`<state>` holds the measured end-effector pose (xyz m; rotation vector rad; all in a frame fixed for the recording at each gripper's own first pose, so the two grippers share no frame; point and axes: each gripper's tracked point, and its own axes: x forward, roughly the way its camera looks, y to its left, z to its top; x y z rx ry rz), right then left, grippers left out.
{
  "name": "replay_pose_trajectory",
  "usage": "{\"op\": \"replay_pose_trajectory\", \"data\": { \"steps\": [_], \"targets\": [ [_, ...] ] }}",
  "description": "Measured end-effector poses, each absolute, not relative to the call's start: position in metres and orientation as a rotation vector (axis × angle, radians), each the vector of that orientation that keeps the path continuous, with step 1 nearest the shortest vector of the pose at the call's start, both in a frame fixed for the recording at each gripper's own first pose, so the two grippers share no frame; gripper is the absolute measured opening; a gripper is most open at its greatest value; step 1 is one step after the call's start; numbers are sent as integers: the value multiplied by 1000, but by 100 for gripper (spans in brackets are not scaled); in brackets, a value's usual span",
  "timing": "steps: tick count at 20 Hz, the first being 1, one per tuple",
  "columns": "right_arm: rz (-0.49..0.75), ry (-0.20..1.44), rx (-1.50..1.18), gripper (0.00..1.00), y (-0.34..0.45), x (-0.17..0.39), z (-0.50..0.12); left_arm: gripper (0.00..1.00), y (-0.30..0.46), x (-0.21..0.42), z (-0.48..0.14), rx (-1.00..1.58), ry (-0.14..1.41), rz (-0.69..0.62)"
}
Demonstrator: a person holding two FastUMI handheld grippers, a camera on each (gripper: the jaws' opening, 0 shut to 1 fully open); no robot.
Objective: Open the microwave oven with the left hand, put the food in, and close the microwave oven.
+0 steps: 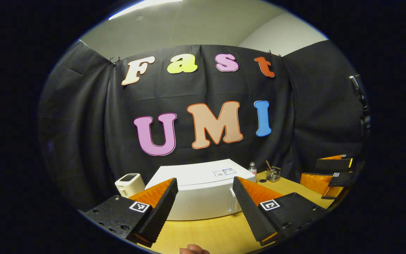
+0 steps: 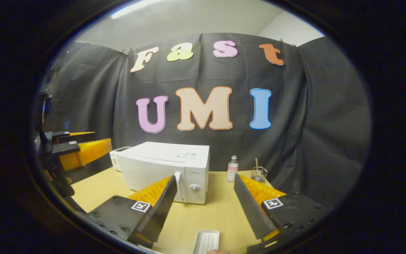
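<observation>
A white microwave oven (image 2: 167, 169) stands on a yellow wooden worktop (image 2: 220, 211) in front of a black cloth wall, and it serves as the landmark here. Its door is closed, with a vertical handle and a round knob at the right end of its front, as the right gripper view shows.

In the left gripper view, the left gripper (image 1: 205, 204) hangs in front of the microwave oven (image 1: 199, 192), near its front face but not touching it. Its two black ribbed fingers stand wide apart with nothing between them. The right gripper (image 1: 330, 173) shows well to the right of the microwave oven at the edge of this view; whether it is open there cannot be told.

In the right gripper view, the right gripper (image 2: 205, 206) hovers over the worktop in front of the microwave oven's right end, fingers spread wide and empty. A small white ribbed tray (image 2: 206, 241) lies on the worktop nearer than the microwave oven, between the two fingers and below them. Whether food lies in it cannot be told.

Just left of the microwave oven sits a small white device (image 1: 129, 183). To its right, near the cloth, stand a small clear bottle (image 2: 232, 168) with a pink label and a glass jar (image 2: 259, 173) holding a stick.
</observation>
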<state>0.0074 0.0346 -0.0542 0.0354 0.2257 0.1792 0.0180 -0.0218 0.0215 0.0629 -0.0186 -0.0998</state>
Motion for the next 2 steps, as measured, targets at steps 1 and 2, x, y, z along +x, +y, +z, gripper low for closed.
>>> {"op": "replay_pose_trajectory", "data": {
  "steps": [1, 2],
  "targets": [
    [176, 223, 35, 92, 33, 7, -54, 97, -24, 17, 19, 66, -10, -104],
    [174, 223, 35, 92, 33, 7, -53, 97, -24, 16, 17, 70, 0, -107]
  ]
}}
